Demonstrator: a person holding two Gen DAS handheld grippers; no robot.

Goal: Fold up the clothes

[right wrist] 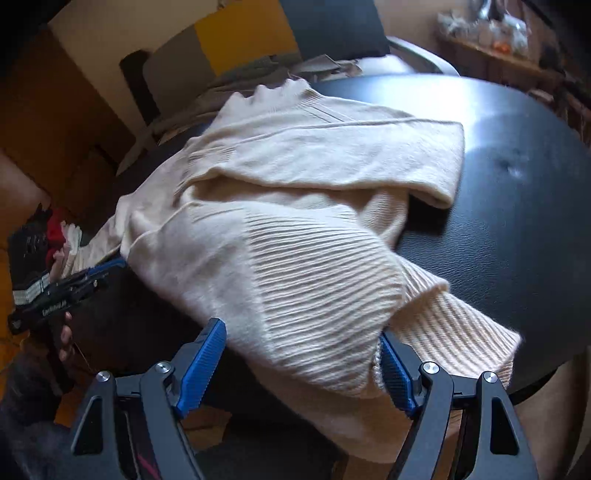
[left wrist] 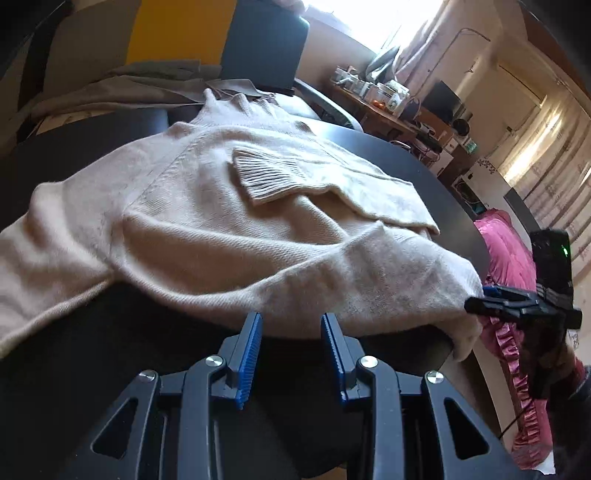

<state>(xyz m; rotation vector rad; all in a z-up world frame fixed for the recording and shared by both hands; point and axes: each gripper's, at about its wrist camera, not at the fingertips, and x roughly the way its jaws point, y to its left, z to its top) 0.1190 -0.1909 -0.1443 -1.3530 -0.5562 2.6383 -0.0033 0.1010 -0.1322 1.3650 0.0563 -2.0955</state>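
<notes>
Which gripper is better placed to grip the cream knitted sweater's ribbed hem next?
Right. The right gripper stands open with the cream knitted sweater bunched between its fingers; the left gripper is open just short of the cloth.

Round black leather-topped bench (right wrist: 517, 206) under bright window (left wrist: 373, 22) glare; cluttered brown wooden desk (left wrist: 384, 110) beyond, yellow wall panel (left wrist: 173, 33) behind, pink ruffled bedspread (left wrist: 513, 266) alongside, black office chair (left wrist: 266, 44) pulled close.
</notes>
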